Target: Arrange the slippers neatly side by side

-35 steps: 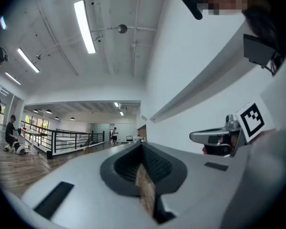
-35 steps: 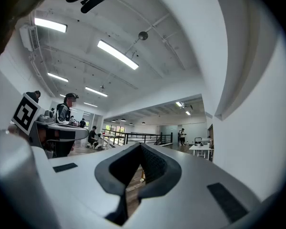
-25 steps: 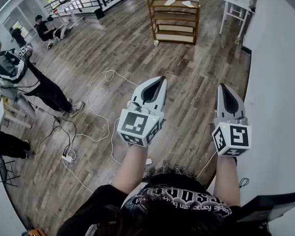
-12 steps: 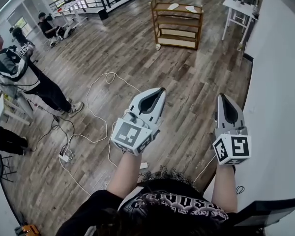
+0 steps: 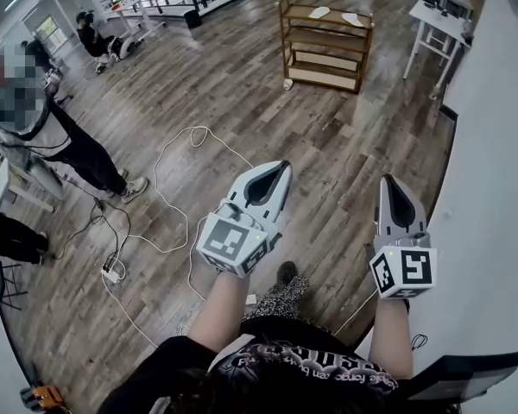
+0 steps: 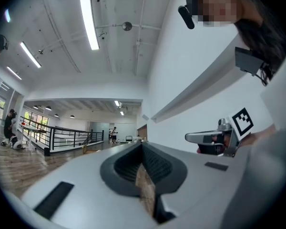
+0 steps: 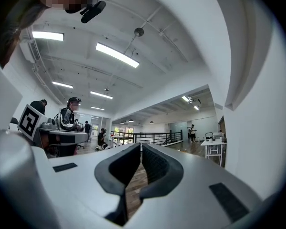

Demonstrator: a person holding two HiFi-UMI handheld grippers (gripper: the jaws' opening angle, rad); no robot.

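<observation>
Left gripper [image 5: 282, 166] and right gripper [image 5: 386, 179] over wood floor [image 5: 242, 93], slippers [image 5: 319, 12] atop the far wooden shelf [image 5: 326, 61]

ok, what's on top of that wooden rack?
The rack carries two pale slippers on its top board, lying apart: the left slipper and the right slipper. Their facing is too small to tell. Lower shelves are partly covered by boards above.

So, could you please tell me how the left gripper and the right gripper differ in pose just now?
The left gripper slants rightward, while the right gripper points nearly straight ahead. The left gripper is over the wood floor; the right gripper is beside the white wall. Both are shut, holding nothing.
</observation>
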